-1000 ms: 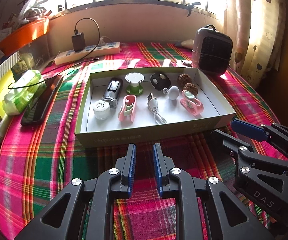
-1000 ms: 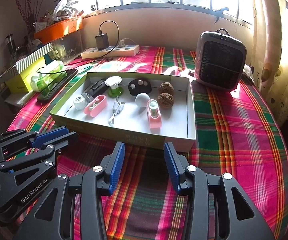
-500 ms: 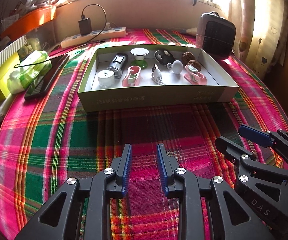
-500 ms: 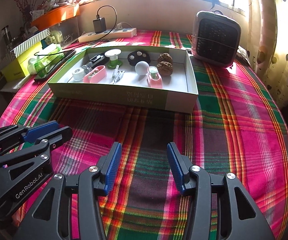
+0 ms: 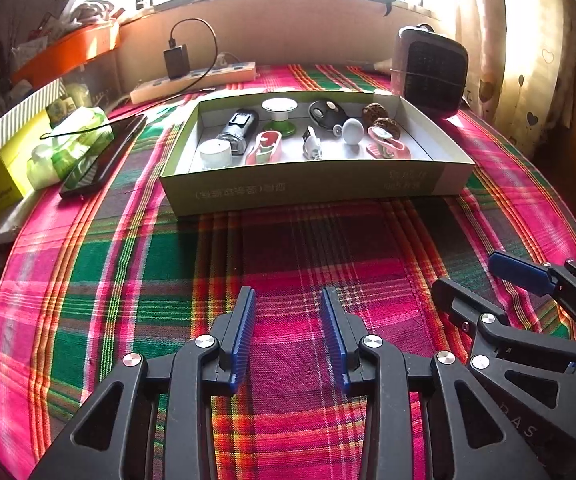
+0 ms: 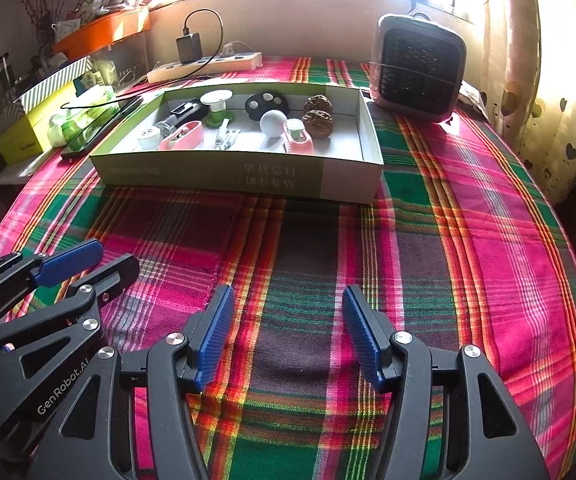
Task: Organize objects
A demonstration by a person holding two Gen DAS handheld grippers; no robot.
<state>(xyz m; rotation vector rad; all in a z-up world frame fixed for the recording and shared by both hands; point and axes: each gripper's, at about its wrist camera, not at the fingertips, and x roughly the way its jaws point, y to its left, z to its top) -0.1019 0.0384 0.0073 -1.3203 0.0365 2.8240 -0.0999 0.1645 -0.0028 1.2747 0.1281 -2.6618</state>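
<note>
A shallow green-and-white cardboard box (image 5: 312,192) (image 6: 208,172) lies on the plaid tablecloth at the far middle. Inside it lie several small items: a white jar (image 5: 215,152), a pink tape dispenser (image 5: 266,150), a white ball (image 5: 353,131), two walnuts (image 6: 318,114) and a pink clip (image 6: 298,138). My left gripper (image 5: 288,300) hovers over bare cloth well short of the box, its jaws opening with nothing between them. My right gripper (image 6: 288,300) hangs beside it to the right, jaws also opening and empty. Each gripper shows in the other's view.
A small grey heater (image 6: 418,66) stands right of the box's far corner. A power strip with a charger (image 5: 196,80) runs along the back wall. A dark phone (image 5: 104,156), a green tissue pack (image 5: 72,140) and a yellow box (image 5: 0,184) sit at the left.
Both grippers have drawn back from the box toward the table's near side and dropped lower. The jaws of both have spread wider, the left from nearly closed.
</note>
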